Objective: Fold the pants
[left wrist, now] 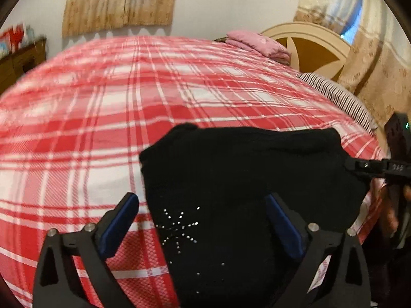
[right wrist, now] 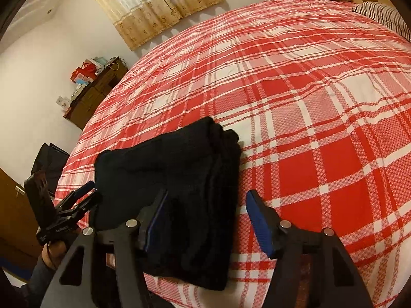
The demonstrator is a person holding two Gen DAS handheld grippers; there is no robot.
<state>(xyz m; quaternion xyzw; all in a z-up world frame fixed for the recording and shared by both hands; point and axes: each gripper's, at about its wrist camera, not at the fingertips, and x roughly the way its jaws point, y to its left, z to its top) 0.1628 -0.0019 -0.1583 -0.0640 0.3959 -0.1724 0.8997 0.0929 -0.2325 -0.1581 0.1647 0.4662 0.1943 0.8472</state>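
Seemingly the folding was nearly finished; the black pants (right wrist: 174, 195) lay as a compact layered bundle near the front edge of the plaid bedspread (right wrist: 308, 102); at most a last tidying looked left. Both the left gripper (left wrist: 203, 220) and the right gripper (right wrist: 205, 218) stood spread apart, gripping nothing; beyond were a pink blanket (left wrist: 257, 43), a striped pillow (left wrist: 339, 95), curtains (right wrist: 154, 7) and a wooden cabinet (right wrist: 95, 95).

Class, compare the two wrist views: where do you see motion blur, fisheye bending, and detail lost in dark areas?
Left wrist view: motion blur smears the plaid bedspread and curtain; only rhinestones break the black pants. Right wrist view: sharper, folds visible in the pants, but the fisheye bulges the bedspread into a dome.
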